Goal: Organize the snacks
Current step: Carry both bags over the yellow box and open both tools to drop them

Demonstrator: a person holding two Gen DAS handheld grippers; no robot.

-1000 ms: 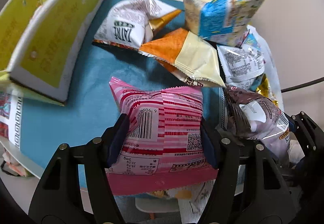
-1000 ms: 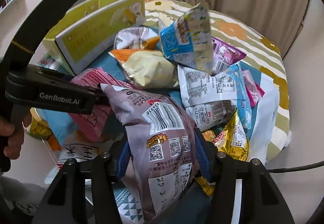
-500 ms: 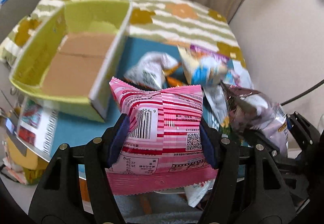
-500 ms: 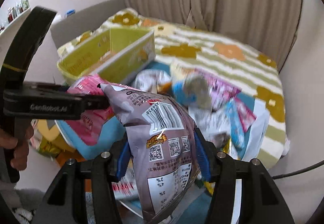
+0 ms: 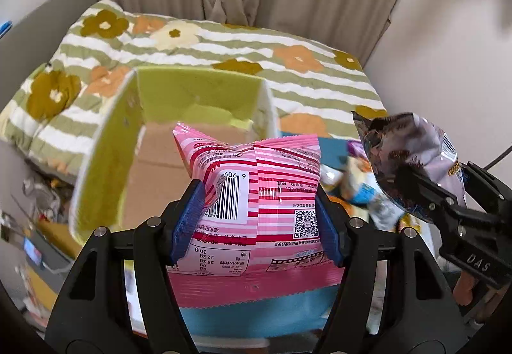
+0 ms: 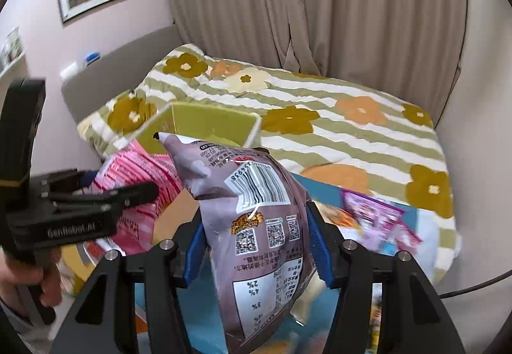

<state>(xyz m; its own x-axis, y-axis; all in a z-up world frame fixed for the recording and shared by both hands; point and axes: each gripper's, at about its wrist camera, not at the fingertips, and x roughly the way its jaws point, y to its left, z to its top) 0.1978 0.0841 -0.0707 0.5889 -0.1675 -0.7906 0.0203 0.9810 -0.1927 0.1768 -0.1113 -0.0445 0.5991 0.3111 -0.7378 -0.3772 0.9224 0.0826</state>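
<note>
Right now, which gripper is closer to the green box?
Left. The left gripper, holding the pink packet, hangs at the green box opening; the right gripper, holding the purple bag, is off to its right.

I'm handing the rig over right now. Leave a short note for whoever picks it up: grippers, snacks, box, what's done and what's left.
Left gripper: shut on the pink snack bag, held in the air in front of the green box.
Right gripper: shut on the purple snack bag, also in the air, beside the pink one.
Box: open on the flowered bedspread; the bare cardboard floor that shows holds no snacks.
Done: both bags picked up.
Left: drop both into the box, then fetch the loose packets on the blue cloth.
</note>
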